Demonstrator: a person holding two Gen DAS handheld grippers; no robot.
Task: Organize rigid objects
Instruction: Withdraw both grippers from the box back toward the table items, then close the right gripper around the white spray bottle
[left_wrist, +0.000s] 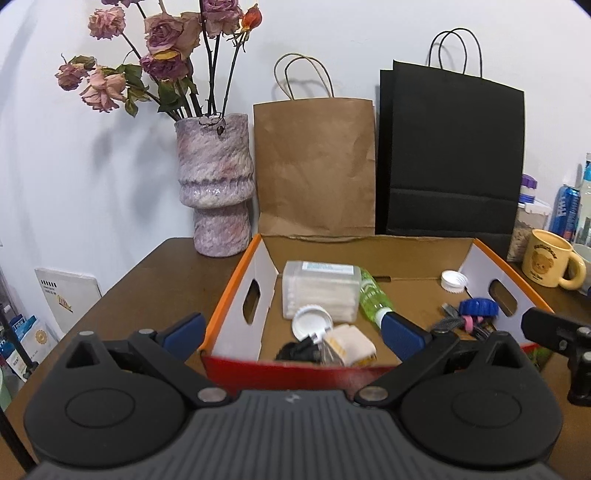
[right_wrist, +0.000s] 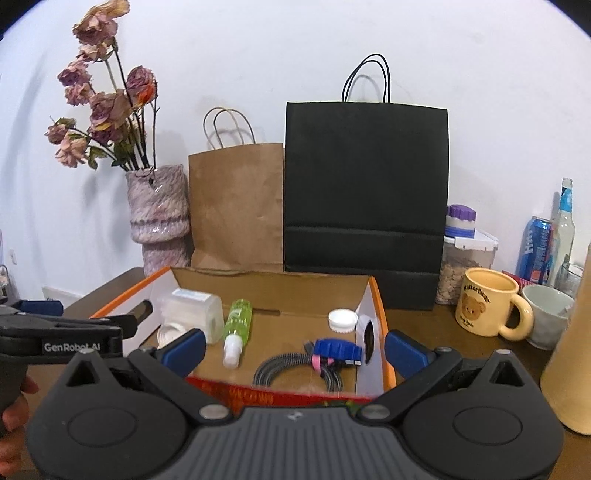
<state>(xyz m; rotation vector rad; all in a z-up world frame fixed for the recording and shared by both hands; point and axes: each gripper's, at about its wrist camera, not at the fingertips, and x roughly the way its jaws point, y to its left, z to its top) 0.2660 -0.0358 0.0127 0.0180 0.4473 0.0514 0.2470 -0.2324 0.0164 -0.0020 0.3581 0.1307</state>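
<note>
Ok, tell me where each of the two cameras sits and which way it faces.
Left wrist: on the left gripper, low before the open cardboard box, facing the wall; own open blue-padded fingers show, right gripper at the right edge.
Right wrist: on the right gripper, further right, same heading; own open fingers show, plus the left gripper and the hand holding it.
Shared: box, green spray bottle, vase, both paper bags, yellow mug.

i see even, fairly bright indoor light from the front and above, casting soft grey shadows of the dried flowers and bag handles on the white wall. fisheye bending curves the edges, dark vignette fills the corners, and near parts look slightly soft.
</note>
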